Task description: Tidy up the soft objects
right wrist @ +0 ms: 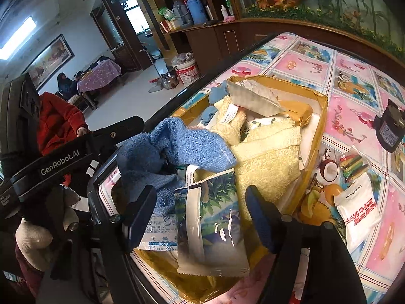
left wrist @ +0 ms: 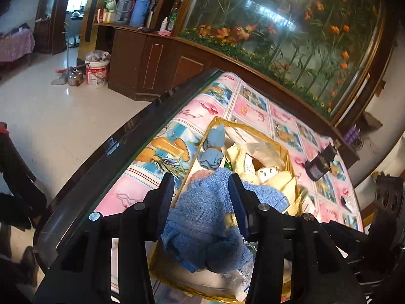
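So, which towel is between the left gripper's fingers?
The blue towel, bunched between the left gripper fingers; the yellow towels lie in the box.

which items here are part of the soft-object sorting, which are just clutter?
Job:
blue towel, between the left gripper fingers
yellow towels
gold box
right gripper

Lying about:
dark jar
crayon packet
white pouch
kettle and bucket on the floor

"GenRobot.AI" on the left tongs' black housing, red Chinese print on white packet
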A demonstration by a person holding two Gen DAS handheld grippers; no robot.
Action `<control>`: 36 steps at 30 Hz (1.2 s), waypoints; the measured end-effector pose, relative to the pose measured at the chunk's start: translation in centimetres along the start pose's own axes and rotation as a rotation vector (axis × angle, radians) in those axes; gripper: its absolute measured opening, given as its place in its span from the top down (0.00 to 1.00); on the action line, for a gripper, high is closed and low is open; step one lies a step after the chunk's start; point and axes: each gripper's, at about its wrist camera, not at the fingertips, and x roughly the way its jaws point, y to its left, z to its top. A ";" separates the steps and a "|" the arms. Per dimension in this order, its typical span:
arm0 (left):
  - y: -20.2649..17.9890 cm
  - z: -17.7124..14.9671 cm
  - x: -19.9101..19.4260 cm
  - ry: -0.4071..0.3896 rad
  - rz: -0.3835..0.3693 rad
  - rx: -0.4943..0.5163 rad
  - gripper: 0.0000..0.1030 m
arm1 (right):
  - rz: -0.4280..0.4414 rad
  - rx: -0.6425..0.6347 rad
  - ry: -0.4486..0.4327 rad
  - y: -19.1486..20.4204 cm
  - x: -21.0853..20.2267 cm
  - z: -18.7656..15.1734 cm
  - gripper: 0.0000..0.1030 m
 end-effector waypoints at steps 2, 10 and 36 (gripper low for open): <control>0.0 0.0 -0.9 -0.018 -0.003 -0.025 0.57 | 0.015 0.033 -0.037 -0.8 -1.2 -0.2 0.30; -2.0 -1.2 -2.9 -0.033 -0.040 -0.026 0.57 | -0.019 0.201 -0.156 -6.3 -6.1 -2.2 0.30; -19.9 -16.8 -1.3 0.360 -0.260 0.639 0.57 | -0.160 0.563 -0.262 -21.1 -15.8 -13.8 0.29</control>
